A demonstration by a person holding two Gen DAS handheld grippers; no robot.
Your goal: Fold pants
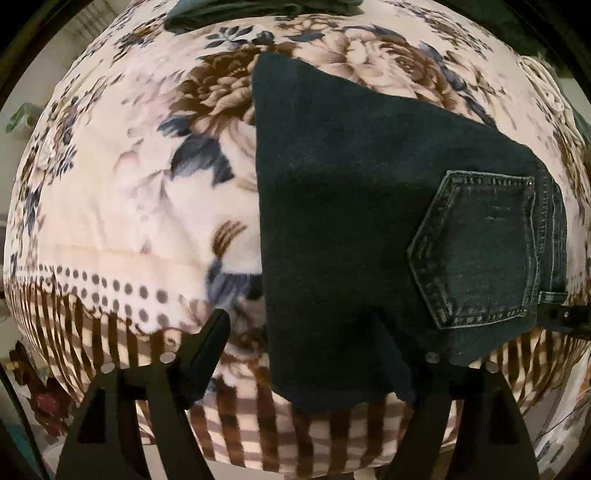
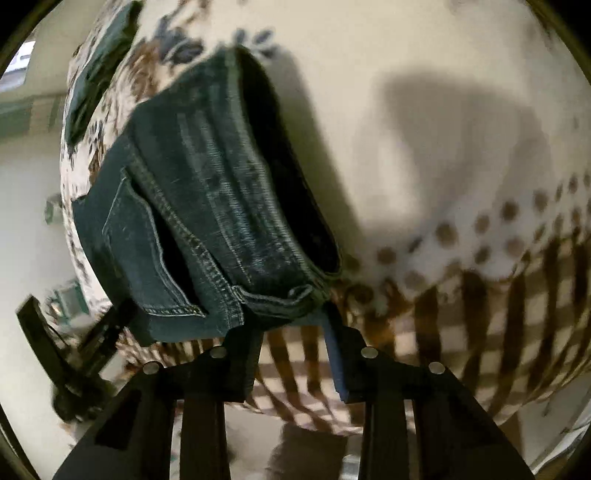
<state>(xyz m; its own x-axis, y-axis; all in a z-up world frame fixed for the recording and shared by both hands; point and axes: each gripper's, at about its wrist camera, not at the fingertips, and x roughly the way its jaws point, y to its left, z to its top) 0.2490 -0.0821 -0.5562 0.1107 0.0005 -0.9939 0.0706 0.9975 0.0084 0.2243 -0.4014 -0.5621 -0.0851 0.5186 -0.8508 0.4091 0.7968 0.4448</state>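
The dark blue jeans (image 1: 351, 221) lie folded on the floral blanket (image 1: 110, 206), back pocket (image 1: 480, 254) up at the right. My left gripper (image 1: 299, 325) is open at the near edge of the jeans, one finger (image 1: 207, 347) on the blanket, the other under the denim. In the right wrist view the waistband end of the jeans (image 2: 229, 192) lies just ahead. My right gripper (image 2: 291, 332) is open, its fingertips at the waistband corner. The left gripper (image 2: 92, 332) also shows at the lower left of that view.
The blanket covers a bed whose striped border (image 1: 258, 435) hangs over the near edge. A dark green cloth (image 1: 258, 11) lies at the far side. The floor shows below the edge (image 2: 314, 454).
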